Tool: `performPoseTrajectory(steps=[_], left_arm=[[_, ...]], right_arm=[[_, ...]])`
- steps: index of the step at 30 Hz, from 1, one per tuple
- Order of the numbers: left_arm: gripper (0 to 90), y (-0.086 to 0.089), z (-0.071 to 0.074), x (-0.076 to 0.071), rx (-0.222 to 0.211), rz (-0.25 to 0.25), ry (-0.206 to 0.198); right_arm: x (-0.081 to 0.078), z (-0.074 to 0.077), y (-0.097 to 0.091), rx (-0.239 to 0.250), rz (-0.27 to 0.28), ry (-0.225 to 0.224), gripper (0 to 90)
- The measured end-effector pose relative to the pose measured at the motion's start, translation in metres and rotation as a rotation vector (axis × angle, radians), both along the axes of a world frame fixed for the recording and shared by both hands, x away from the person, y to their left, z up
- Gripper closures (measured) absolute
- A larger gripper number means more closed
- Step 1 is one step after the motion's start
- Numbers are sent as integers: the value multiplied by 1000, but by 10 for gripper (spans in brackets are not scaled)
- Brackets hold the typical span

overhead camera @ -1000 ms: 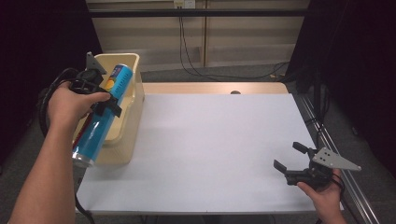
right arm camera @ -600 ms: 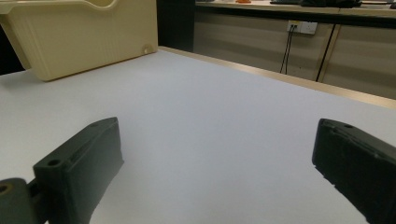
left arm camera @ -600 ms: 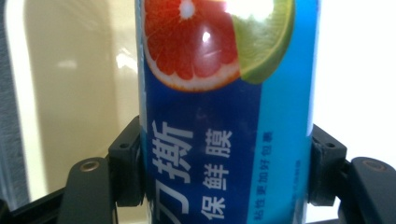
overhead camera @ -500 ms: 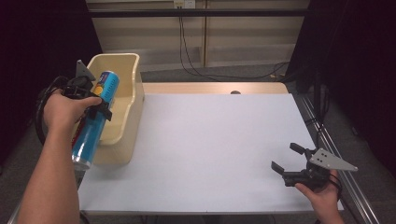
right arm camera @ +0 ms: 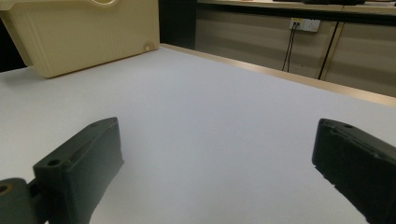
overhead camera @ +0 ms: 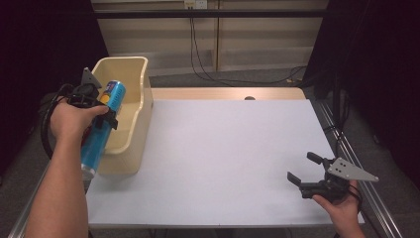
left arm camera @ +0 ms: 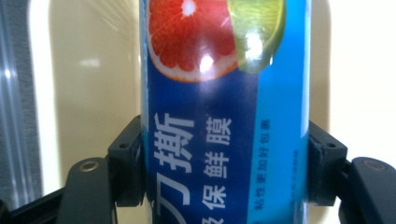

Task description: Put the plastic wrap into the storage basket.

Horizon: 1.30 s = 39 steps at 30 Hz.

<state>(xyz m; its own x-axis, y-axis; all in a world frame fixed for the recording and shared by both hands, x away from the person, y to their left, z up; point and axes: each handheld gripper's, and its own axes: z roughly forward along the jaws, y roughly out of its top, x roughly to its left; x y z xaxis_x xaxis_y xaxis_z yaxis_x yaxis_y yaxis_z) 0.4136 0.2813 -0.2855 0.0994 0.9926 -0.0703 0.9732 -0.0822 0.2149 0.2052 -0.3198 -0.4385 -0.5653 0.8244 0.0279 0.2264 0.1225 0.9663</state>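
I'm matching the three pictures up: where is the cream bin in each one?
High view: cream bin, left edge of the table, beside the held blue tube.
Left gripper view: bin as pale background behind the tube.
Right gripper view: bin, top left.
Shared landmark: the bin itself.

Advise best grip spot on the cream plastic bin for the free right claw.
Take the cream plastic bin by its thin upper rim on the long wall facing the table centre, coming from above. The right claw is open; the body looks too wide to span.
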Motion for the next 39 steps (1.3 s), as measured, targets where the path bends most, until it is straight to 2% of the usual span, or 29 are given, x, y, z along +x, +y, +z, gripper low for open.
performPoseTrajectory(steps=[3, 4, 5, 6, 7, 8, 9, 10, 13, 17, 18, 22, 24, 25, 26, 28, 30, 31, 35, 39], left_arm=[[307, 0, 7, -1, -14, 0, -33], [301, 0, 7, -1, -14, 0, -33], [297, 1, 23, -4, -68, -9, -110], [293, 1, 23, -4, -68, -9, -110], [284, -3, 35, -6, -81, -19, -121], [273, -7, 42, -8, -82, -27, -132], [258, -7, 42, -8, -82, -27, -132], [251, -13, 49, -10, -107, -43, -152], [228, -26, 50, -12, -143, -88, -185], [189, -45, 44, -14, -182, -140, -228], [184, -51, 42, -14, -197, -167, -253], [179, -69, 32, -18, -256, -204, -313], [177, -74, 29, -19, -261, -221, -326], [176, -83, 24, -21, -277, -249, -345], [174, -83, 24, -21, -277, -249, -345], [167, -96, 15, -26, -316, -281, -379], [165, -99, 13, -28, -325, -290, -383], [162, -106, 6, -31, -339, -314, -391], [158, -116, -11, -37, -363, -341, -400], [148, -125, -28, -44, -369, -376, -410]], right_arm=[[0, 0, -1, 2, 1, -2, 14], [0, 0, -1, 2, 2, -1, 14], [0, 0, -1, 1, 1, -1, 14], [0, 0, -1, 1, 1, -1, 14], [0, 0, 0, 7, 2, 4, 14], [1, 0, 0, 7, 2, 5, 14], [1, 0, 0, 6, 3, 2, 14], [1, 1, 0, 6, 4, 4, 14], [0, 1, 1, 8, 8, 1, 14], [1, 2, 1, 6, 10, -4, 14], [1, 2, 1, 8, 11, -2, 14], [1, 1, 2, 5, 13, -1, 14], [1, 1, 2, 3, 14, 0, 14], [1, 1, 2, 3, 14, -1, 14], [1, 1, 2, 3, 14, -1, 14], [1, 2, 2, 8, 12, -3, 14], [1, 2, 2, 9, 13, -3, 14], [1, 2, 3, 4, 15, -5, 14], [1, 1, 3, 4, 18, -2, 14], [1, 1, 3, 4, 17, -1, 14]])
